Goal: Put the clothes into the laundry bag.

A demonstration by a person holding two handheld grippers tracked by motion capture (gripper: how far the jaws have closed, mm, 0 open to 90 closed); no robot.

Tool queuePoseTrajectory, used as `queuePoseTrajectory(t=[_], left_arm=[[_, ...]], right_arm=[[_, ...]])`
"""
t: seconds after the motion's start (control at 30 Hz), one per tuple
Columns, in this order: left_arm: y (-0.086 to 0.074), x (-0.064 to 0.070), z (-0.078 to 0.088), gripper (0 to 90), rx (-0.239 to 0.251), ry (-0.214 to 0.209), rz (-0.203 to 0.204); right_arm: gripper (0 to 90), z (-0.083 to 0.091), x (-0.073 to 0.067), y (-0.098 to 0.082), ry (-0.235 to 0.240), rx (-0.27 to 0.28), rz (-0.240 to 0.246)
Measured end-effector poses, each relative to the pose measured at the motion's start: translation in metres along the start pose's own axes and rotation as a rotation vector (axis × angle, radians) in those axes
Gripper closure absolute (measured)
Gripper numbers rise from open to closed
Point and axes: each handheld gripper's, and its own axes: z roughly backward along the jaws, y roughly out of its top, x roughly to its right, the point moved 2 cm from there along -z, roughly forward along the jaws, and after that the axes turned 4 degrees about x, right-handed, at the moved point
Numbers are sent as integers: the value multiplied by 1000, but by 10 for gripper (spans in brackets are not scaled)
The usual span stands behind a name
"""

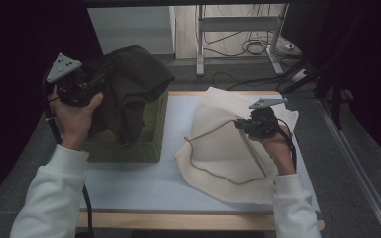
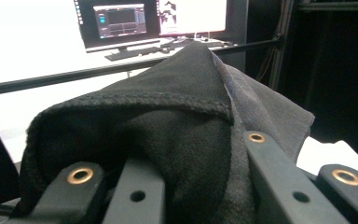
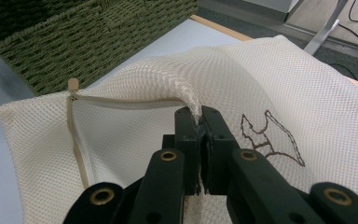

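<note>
Left gripper: I am holding it raised at the far left of the table, above the basket. Its jaws are clamping a fold of the dark garment; the left gripper view is showing the cloth bunched between the two black jaws.

Dark garment: it is hanging from the left gripper, draping over the far rim of the basket and down into it.

Basket: this green woven box is sitting on the left part of the table, just left of the mesh bag. In the right gripper view its woven wall is standing beyond the bag.

Table: its pale top is carrying the basket and the bag.

Mesh bag: this cream bag is lying on the right half of the table, with its far part lifted off the surface.

Right gripper: I am keeping its jaws pressed together on a pinch of the bag's mesh, just beside the zipper.
</note>
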Motion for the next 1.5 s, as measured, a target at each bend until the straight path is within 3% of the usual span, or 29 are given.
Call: queuePoseTrajectory(t=[0.63, 1.5], left_arm=[[3, 20, 6, 789, 16, -67, -17], [8, 56, 17, 789, 42, -205, -20]], right_arm=[[862, -2, 1, -1, -1, -4, -4], [862, -3, 1, -1, -6, -4, 1]])
